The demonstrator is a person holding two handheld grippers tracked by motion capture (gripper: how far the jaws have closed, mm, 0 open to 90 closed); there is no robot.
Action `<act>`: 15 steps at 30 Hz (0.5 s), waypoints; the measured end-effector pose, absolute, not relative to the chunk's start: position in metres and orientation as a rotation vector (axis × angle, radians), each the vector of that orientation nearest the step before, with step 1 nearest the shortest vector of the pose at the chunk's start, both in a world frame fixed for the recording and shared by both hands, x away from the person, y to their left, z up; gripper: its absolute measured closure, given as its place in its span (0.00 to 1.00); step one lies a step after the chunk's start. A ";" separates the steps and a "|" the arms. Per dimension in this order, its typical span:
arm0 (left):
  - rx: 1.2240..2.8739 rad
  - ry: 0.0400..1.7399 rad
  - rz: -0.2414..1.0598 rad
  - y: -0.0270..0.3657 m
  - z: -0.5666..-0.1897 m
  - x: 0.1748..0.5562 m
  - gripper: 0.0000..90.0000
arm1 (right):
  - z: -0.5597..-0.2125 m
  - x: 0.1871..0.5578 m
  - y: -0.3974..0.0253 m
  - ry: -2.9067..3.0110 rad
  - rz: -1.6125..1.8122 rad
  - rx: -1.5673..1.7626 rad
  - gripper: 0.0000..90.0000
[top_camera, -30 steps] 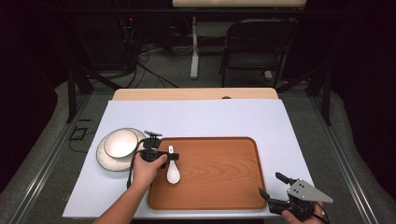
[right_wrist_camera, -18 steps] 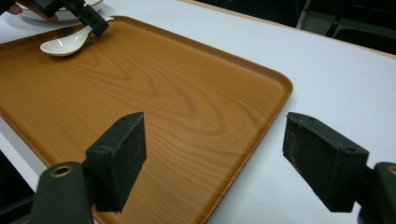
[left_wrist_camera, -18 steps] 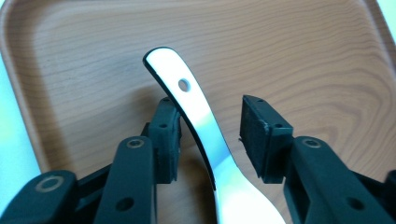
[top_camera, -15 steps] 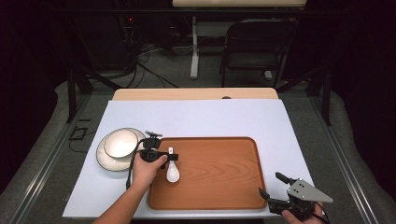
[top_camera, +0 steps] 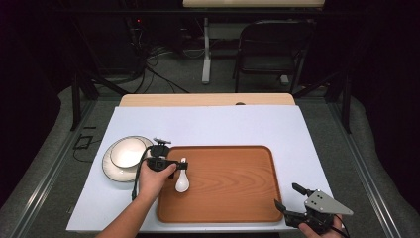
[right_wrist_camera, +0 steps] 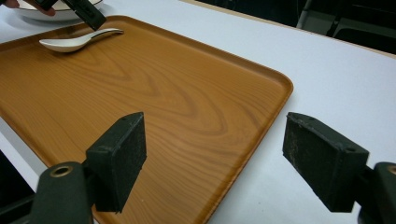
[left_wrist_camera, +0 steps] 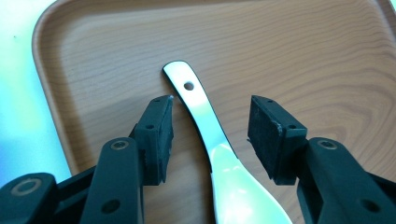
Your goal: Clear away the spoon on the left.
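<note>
White spoon lying flat at the left end of the wooden tray, handle running between the spread jaws of the left hand-held gripper, neither pad touching it. Right hand-held gripper wide apart too, holding nothing, over the tray's near right corner at the desk edge. Bowl on a plate just left of the tray.

The left forearm reaches in from the bottom edge, its hand gripping the left claw, whose jaws stand apart and point downward. The right hand holds the right claw low near the bottom edge, jaws spread wide.
</note>
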State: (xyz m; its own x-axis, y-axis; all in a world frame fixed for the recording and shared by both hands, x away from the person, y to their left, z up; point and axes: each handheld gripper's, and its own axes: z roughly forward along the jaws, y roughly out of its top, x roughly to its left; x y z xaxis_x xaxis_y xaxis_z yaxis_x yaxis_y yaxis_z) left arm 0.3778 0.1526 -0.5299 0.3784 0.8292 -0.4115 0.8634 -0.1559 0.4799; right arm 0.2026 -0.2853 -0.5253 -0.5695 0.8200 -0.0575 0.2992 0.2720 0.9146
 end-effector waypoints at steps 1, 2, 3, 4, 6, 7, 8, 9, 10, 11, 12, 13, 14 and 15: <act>1.991 1.447 -0.069 0.153 -0.528 0.378 0.56 | -0.525 0.203 -0.285 2.013 1.273 1.006 0.23; 1.988 1.445 -0.064 0.153 -0.527 0.377 0.56 | -0.525 0.203 -0.285 2.013 1.273 1.006 0.23; 1.987 1.443 -0.057 0.154 -0.525 0.377 0.56 | -0.525 0.203 -0.285 2.013 1.273 1.005 0.23; 1.988 1.440 -0.045 0.154 -0.523 0.377 0.56 | -0.525 0.203 -0.285 2.013 1.273 1.005 0.23; 2.000 1.431 -0.011 0.155 -0.517 0.375 0.57 | -0.525 0.203 -0.285 2.013 1.273 1.006 0.23; 2.008 1.425 -0.005 0.156 -0.514 0.375 0.57 | -0.525 0.203 -0.285 2.013 1.273 1.006 0.23; 2.022 1.419 0.017 0.158 -0.510 0.374 0.57 | -0.525 0.203 -0.285 2.013 1.273 1.006 0.23; 2.022 1.419 0.017 0.158 -0.510 0.374 0.57 | -0.525 0.203 -0.285 2.013 1.273 1.007 0.23; 2.032 1.414 0.043 0.159 -0.505 0.373 0.57 | -0.525 0.203 -0.285 2.013 1.272 1.006 0.23; 2.047 1.408 0.054 0.161 -0.502 0.372 0.57 | -0.525 0.203 -0.285 2.013 1.272 1.006 0.23; 2.050 1.405 0.069 0.162 -0.499 0.371 0.57 | -0.525 0.203 -0.285 2.014 1.271 1.007 0.23; 2.057 1.397 0.088 0.164 -0.496 0.370 0.57 | -0.525 0.203 -0.285 2.013 1.272 1.007 0.23; 2.059 1.394 0.095 0.165 -0.494 0.369 0.57 | -0.525 0.203 -0.285 2.012 1.273 1.009 0.23; 2.069 1.388 0.113 0.167 -0.490 0.367 0.57 | -0.525 0.203 -0.285 2.012 1.272 1.008 0.23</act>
State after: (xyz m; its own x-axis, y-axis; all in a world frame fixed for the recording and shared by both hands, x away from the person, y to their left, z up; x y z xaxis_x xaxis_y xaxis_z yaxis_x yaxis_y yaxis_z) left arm 0.3671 0.1670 -0.4905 0.4399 0.8570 -0.2682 0.8026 -0.2412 0.5457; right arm 0.2029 -0.2853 -0.5253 -0.5681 0.8210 -0.0565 0.3010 0.2712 0.9142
